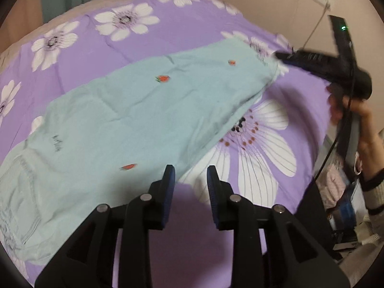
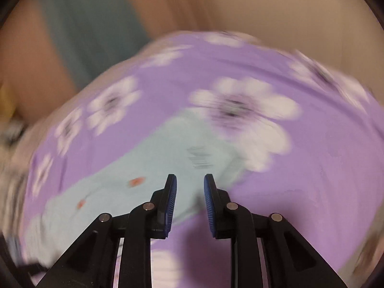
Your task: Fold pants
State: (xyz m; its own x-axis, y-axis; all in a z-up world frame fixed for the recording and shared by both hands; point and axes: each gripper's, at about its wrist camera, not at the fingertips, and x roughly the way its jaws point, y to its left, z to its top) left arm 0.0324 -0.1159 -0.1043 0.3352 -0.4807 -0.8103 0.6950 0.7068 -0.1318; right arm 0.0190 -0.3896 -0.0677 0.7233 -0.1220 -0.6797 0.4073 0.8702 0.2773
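While the pants (image 1: 134, 120) are lying flat on the bed (image 1: 192, 31), both grippers are hovering with nothing held.

The left gripper (image 1: 190, 180) is keeping its jaws apart above the pants' near edge; the right gripper (image 1: 278, 56) is reaching beside the far end, its jaws also apart in its own blurred view (image 2: 190, 187).

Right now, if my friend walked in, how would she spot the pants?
Look at the big bed with the purple cover printed with white flowers. Lying flat across it in a long slanted strip are the pants. They are the only pale mint-green thing there, dotted with tiny red strawberry-like marks, while everything around them is purple and white.
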